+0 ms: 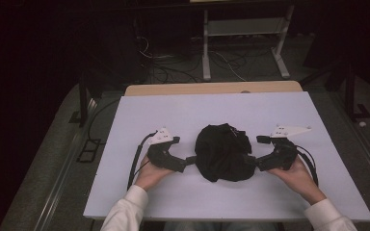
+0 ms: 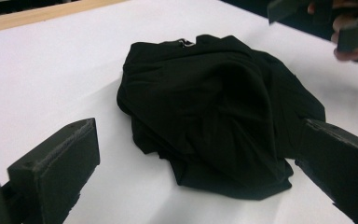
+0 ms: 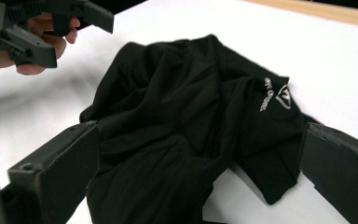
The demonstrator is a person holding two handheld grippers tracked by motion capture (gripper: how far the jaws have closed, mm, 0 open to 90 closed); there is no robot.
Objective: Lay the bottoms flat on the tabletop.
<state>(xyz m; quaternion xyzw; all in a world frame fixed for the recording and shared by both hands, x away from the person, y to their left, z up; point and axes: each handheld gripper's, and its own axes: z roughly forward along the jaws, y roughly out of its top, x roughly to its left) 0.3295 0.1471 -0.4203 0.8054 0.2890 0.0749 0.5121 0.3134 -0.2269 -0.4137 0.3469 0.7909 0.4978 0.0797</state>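
Two grippers, one crumpled black garment (image 1: pixel 223 152), heaped near the middle of the white tabletop (image 1: pixel 125 125). Left gripper (image 1: pixel 189 160) at the heap's left edge, fingers (image 2: pixel 56 163) spread wide in the left gripper view, one finger on bare tabletop just beside the cloth, the other at the far side with its inner face against or just over the garment's edge; whether touching, cannot tell. Nothing clamped between them. Right gripper (image 1: pixel 251 161) at the heap's right edge, fingers (image 3: pixel 58 175) likewise wide apart in the right gripper view, cloth lying between them and spilling toward the camera, one finger close against the folds, the other just beside a dark corner of fabric. Small white printed logo (image 3: pixel 278 94) on an upper fold, near that second finger. No grip on the garment by either side; cloth flat on the tabletop, unlifted.
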